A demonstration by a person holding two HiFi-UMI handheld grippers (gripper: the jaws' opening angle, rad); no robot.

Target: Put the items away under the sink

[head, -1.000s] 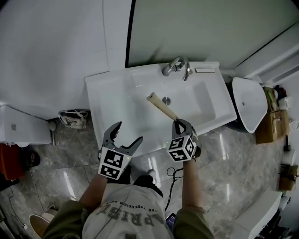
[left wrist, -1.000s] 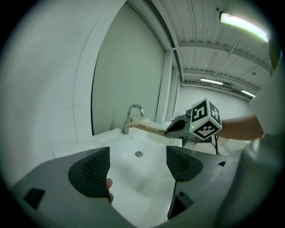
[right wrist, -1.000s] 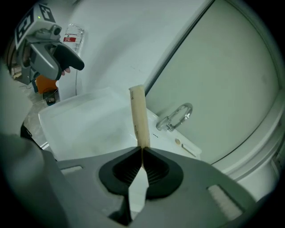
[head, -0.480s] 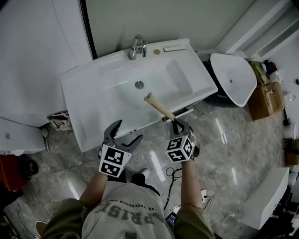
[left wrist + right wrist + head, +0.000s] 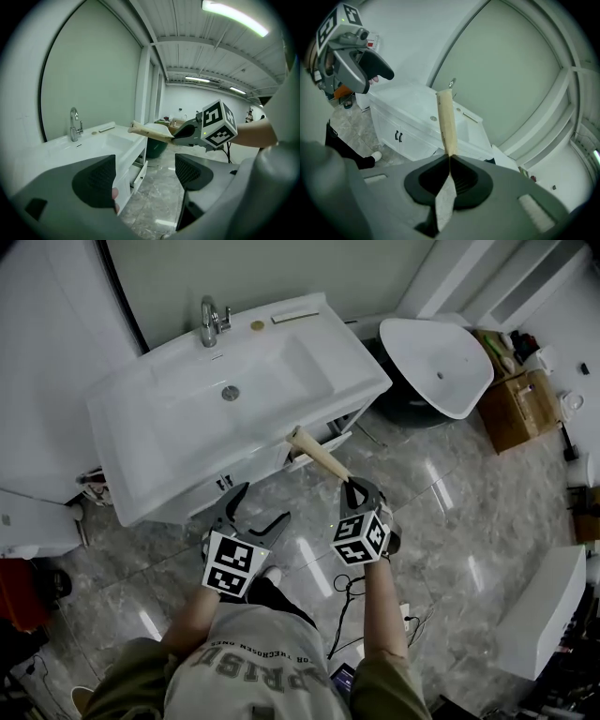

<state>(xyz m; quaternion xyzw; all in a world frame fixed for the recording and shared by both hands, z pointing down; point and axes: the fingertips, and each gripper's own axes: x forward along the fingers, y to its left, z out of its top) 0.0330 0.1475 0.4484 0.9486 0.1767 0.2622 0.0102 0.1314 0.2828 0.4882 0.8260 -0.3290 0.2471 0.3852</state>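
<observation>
Your right tool (image 5: 354,486) is pinched almost shut on the near end of a tan packet (image 5: 322,456). The packet slants up and away toward the front right corner of the white sink (image 5: 141,418). Your left tool (image 5: 258,507) is spread wide and holds nothing, hanging over the floor (image 5: 450,521) just left of the right one.

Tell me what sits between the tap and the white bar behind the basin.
A small round brown disc, between tap and bar; the head view shows it.
</observation>
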